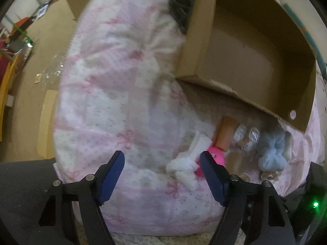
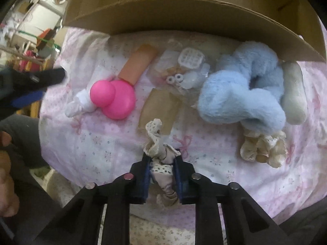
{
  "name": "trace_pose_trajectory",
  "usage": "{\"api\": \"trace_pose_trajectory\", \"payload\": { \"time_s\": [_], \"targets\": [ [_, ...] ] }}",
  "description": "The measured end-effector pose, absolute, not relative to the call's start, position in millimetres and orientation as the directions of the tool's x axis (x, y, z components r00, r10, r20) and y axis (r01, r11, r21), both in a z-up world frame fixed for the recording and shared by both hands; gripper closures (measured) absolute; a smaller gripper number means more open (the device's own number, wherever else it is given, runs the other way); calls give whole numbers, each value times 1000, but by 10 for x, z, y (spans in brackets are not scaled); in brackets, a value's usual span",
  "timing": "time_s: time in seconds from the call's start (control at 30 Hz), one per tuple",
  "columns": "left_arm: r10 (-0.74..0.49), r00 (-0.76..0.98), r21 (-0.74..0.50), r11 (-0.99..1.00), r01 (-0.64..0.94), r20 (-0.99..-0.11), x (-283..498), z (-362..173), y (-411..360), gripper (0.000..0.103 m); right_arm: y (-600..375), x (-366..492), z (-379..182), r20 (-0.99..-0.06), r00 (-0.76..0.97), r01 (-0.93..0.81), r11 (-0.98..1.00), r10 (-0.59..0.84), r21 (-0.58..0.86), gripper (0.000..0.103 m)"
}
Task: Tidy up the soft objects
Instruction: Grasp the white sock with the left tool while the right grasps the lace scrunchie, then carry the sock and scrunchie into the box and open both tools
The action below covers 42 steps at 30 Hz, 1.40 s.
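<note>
My right gripper [image 2: 162, 160] is shut on a cream lace scrunchie [image 2: 156, 140] and holds it just above the pink bedding [image 2: 98, 143]. Ahead lie a fluffy blue scrunchie [image 2: 241, 94], a second cream lace scrunchie [image 2: 263, 149], a pink rounded toy [image 2: 114, 98] with a white cloth [image 2: 77, 106], and a clear bag of small items [image 2: 184, 71]. My left gripper [image 1: 162, 161] is open and empty, hovering over the bedding just left of the white cloth [image 1: 184, 167] and pink toy [image 1: 216, 155]. The blue scrunchie [image 1: 271, 149] lies further right.
An open cardboard box [image 1: 255, 47] lies on its side behind the items, also in the right wrist view [image 2: 184, 10]. A pale cylinder [image 2: 294, 96] lies beside the blue scrunchie. Floor clutter [image 1: 20, 40] is to the left of the bed.
</note>
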State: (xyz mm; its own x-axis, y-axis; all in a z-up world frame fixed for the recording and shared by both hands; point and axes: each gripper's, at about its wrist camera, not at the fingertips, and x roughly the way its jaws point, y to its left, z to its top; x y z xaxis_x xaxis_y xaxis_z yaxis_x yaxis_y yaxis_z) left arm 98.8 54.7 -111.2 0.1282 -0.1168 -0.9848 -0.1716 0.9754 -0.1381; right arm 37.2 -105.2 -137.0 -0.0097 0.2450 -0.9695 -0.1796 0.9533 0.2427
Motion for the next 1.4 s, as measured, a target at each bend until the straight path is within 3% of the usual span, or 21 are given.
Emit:
{"api": "trace_pose_trajectory", "payload": {
  "time_s": [0.13,0.37,0.43,0.5,0.7,1.03,1.4],
  "targets": [
    [-115,84,-127,979,-158,-990,1050,-1272,497,30,-1222,330,-1310,-945,3,-117,939,326,323,83],
    [-146,-1,-144,979,-142,-989,1065,-1573,425,50,-1539,403,-985,-910,63,-86,910,411,405,83],
    [-147,4,-146,981,-130,-989,1082,-1604,419,59,-1576,394,-895,-899,72,-80,901,431,426,83],
    [-168,6,-167,978,-121,-986,1070,-1648,391,76,-1653,375,-835,-890,78,-77,893,450,444,83],
    [-175,42,-178,979,-101,-984,1076,-1608,358,78,-1752,405,-812,-876,97,-63,881,472,468,83],
    [-70,176,-90,990,-104,-982,939,-1233,562,78,-1719,398,-778,-862,141,-72,874,487,481,83],
    [-12,214,-26,998,-64,-977,804,-1025,213,78,-1689,402,-786,-870,166,-71,886,464,458,83]
  ]
}}
